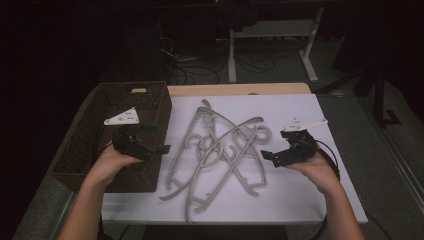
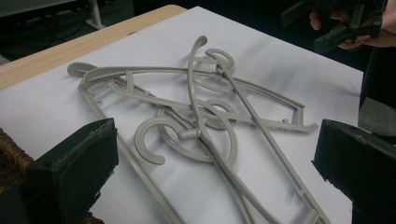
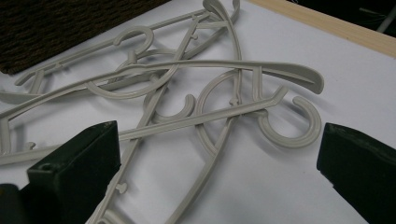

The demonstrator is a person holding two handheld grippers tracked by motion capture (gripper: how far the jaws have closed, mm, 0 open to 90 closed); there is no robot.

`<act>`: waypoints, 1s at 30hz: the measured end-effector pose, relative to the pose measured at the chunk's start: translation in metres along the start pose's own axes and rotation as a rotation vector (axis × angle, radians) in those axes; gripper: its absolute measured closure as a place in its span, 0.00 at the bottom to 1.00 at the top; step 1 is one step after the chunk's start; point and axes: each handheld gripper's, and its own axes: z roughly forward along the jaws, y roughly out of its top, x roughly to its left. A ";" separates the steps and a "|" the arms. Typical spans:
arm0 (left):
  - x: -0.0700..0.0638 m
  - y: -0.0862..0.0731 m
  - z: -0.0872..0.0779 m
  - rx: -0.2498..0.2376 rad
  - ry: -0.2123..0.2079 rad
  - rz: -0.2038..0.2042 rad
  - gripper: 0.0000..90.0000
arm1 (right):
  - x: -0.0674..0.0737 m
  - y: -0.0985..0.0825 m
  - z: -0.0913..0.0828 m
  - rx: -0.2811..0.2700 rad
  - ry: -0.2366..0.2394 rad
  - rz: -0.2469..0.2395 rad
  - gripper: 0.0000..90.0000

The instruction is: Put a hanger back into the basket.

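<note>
A tangled pile of several grey plastic hangers (image 1: 220, 150) lies on the white table top (image 1: 300, 200), also seen close in the left gripper view (image 2: 205, 121) and the right gripper view (image 3: 196, 102). My left gripper (image 1: 155, 148) hovers at the pile's left edge, over the basket's near corner, open with nothing between its jaws (image 2: 215, 163). My right gripper (image 1: 270, 156) hovers just right of the pile, open and empty as well (image 3: 219, 158). Neither touches a hanger.
A dark woven basket (image 1: 90, 145) stands at the left of the table, beside the hangers. A light wooden edge (image 1: 240, 89) runs along the table's far side. Beyond it, desk legs (image 1: 310, 50) and cables lie on a dark floor.
</note>
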 end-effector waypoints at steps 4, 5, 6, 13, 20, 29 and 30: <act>0.000 0.001 0.003 0.005 0.003 -0.003 0.00 | 0.000 0.000 0.000 0.002 0.003 -0.001 0.00; -0.001 0.002 0.004 0.006 0.002 -0.003 0.00 | 0.000 0.000 0.000 0.002 0.003 -0.001 0.00; -0.002 0.004 0.006 0.003 -0.001 -0.006 0.00 | 0.000 0.000 0.000 0.002 0.001 0.001 0.00; -0.014 0.015 0.026 0.005 -0.007 -0.017 0.00 | -0.002 0.000 0.003 0.010 0.017 -0.002 0.00; -0.033 0.017 0.051 0.023 -0.010 -0.010 0.00 | -0.003 0.001 0.006 0.021 0.018 -0.012 0.00; -0.049 0.003 0.095 0.097 0.004 -0.006 0.00 | -0.001 0.001 0.008 0.025 0.024 -0.019 0.00; -0.050 -0.001 0.100 0.113 0.005 -0.012 0.01 | -0.001 0.001 0.008 0.023 0.026 -0.018 0.00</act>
